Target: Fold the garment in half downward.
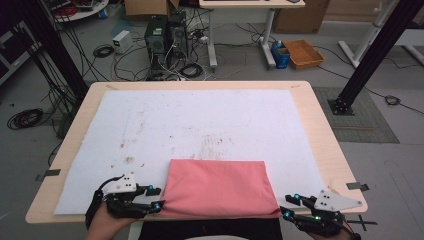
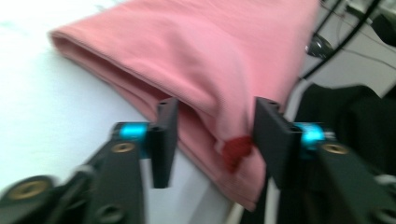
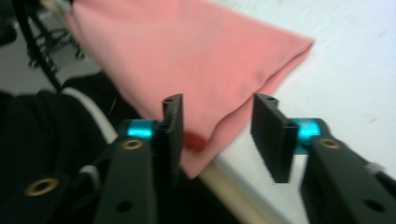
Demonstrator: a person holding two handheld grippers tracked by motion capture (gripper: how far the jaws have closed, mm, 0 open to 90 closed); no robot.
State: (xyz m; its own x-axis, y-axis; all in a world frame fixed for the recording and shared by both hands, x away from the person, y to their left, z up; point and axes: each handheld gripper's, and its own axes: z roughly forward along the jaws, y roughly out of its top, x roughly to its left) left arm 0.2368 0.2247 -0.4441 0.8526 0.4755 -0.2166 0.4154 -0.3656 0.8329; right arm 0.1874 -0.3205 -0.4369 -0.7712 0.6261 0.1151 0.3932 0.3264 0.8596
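The left gripper [image 2: 212, 140] had its black jaws wide apart, and the near corner of the pink cloth [image 2: 210, 60] lay in the gap between them (a small red mark [image 2: 237, 148] sat on that corner, close to one jaw). Whether either jaw touched the fabric could not be told; nothing was clamped. Beyond the jaws the folded cloth ran away across the white mat [image 2: 42, 107], its layered edge showing.

The right gripper [image 3: 217, 135] was open just as wide. The cloth's [image 3: 196, 60] other near corner hung just over the table edge [image 3: 233, 191] between its jaws, nearer the jaw on the table's outer side, where another red mark [image 3: 192, 141] showed.

From above, the left gripper [image 1: 156, 197] sat at one near corner of the cloth [image 1: 217, 187] and the right gripper [image 1: 292, 205] at the other, both at the near edge of the table [image 1: 325, 145]. The cloth lay folded flat between them on the stained mat [image 1: 200, 120].
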